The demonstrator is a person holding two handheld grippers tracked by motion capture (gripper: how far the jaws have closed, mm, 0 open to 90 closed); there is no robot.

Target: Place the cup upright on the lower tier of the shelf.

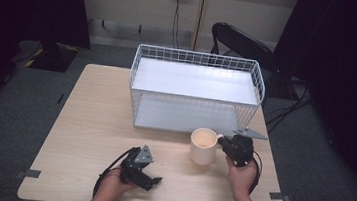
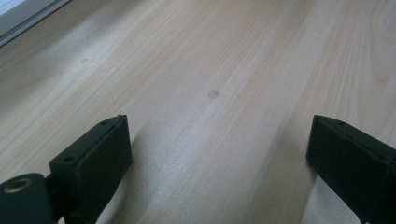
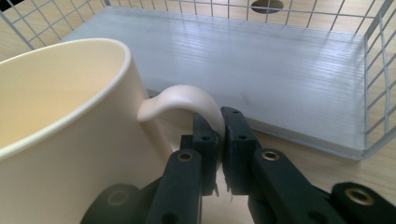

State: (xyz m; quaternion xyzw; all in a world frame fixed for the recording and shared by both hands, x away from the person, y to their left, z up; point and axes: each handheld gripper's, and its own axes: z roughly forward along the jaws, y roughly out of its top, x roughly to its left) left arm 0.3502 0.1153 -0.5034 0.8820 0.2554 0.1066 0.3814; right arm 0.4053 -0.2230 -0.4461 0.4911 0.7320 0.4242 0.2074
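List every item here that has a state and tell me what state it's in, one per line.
Mug: upright on the table, looks empty, handle pinched.
Right claw: shut on the mug handle.
Left claw: open, holding nothing, low over bare table.
Wire rack: upright at the table's far side, both shelves bare.

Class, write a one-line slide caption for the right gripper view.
Right gripper with jaws shut on the handle of a cream mug, white wire basket behind.
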